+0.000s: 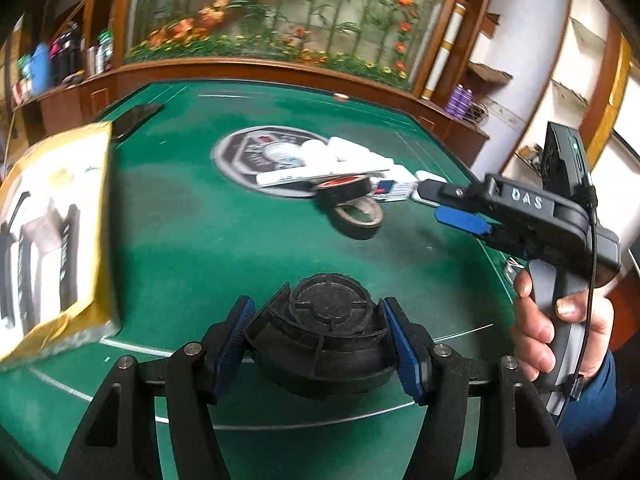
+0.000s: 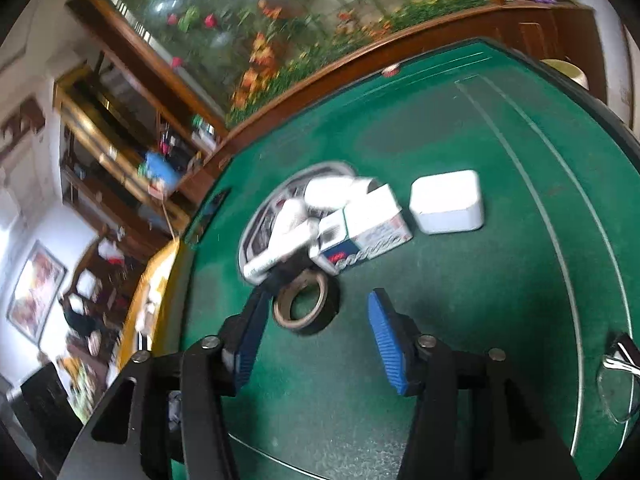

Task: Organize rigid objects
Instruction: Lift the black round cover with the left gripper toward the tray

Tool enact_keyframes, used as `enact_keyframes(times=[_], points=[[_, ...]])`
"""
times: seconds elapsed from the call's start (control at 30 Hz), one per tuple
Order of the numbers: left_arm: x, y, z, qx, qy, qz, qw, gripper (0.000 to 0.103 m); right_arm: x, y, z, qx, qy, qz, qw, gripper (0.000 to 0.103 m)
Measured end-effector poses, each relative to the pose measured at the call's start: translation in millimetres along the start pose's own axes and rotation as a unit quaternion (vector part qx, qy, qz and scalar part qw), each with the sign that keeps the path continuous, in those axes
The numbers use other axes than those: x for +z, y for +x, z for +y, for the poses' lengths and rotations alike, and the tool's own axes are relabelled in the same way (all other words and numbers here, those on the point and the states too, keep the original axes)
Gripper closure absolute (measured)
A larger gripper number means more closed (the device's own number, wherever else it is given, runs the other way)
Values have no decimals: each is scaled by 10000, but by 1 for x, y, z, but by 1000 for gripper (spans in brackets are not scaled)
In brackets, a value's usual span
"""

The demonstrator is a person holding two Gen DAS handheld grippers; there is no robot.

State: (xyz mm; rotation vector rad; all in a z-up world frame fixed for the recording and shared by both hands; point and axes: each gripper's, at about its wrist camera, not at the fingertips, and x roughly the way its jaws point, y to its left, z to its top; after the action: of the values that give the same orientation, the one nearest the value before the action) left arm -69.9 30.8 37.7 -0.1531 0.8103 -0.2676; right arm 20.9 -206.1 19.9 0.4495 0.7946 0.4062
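Black round cap [image 1: 320, 344] clamped in left gripper [image 1: 320, 344]; open right gripper [image 2: 316, 332] nearing tape roll [image 2: 306, 306] may knock it away.

bare felt [image 2: 460, 300], tape roll [image 2: 306, 306] blocking left

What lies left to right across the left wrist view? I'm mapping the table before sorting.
Yellow box → black round part held in the left gripper → black tape roll → right gripper → hand.
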Motion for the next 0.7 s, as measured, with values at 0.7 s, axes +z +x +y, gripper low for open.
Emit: enact_keyframes(times=[0.7], points=[[-9,-9,31,101,-354,-123,9992,35,-29,27,48,-496,-1682,393,9837,25]])
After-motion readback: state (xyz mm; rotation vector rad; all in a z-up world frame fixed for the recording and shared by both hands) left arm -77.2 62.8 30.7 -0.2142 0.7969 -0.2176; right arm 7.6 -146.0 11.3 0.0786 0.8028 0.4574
